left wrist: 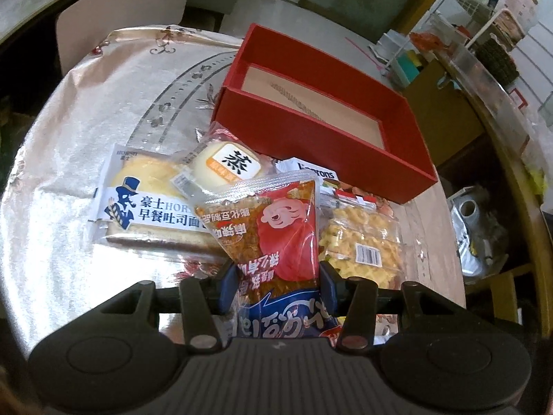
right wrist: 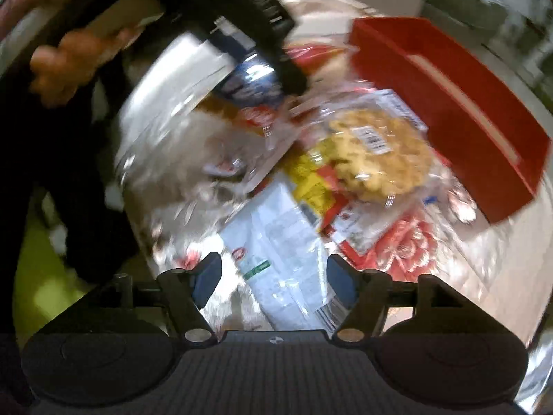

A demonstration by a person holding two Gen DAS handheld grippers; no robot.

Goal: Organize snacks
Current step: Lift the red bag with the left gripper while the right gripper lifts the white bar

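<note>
My left gripper [left wrist: 278, 285] is shut on a red and blue snack bag [left wrist: 276, 228] and holds it above the snack pile. Under it lie a toast bread pack [left wrist: 145, 204], a steamed cake pack [left wrist: 224, 166] and a clear bag of yellow biscuits [left wrist: 363, 238]. The empty red box [left wrist: 321, 138] stands behind them. In the blurred right wrist view, my right gripper [right wrist: 274, 280] is open over a white flat packet [right wrist: 283, 242]. The yellow biscuits [right wrist: 376, 152], the red box [right wrist: 459, 117] and the left gripper with its bag [right wrist: 255, 79] show beyond.
A shiny patterned cloth [left wrist: 69, 159] covers the round table. A chair back [left wrist: 121, 17] stands at the far left. Shelves and cardboard boxes [left wrist: 446, 103] crowd the right side past the table edge. The person's hand [right wrist: 69, 55] shows at upper left.
</note>
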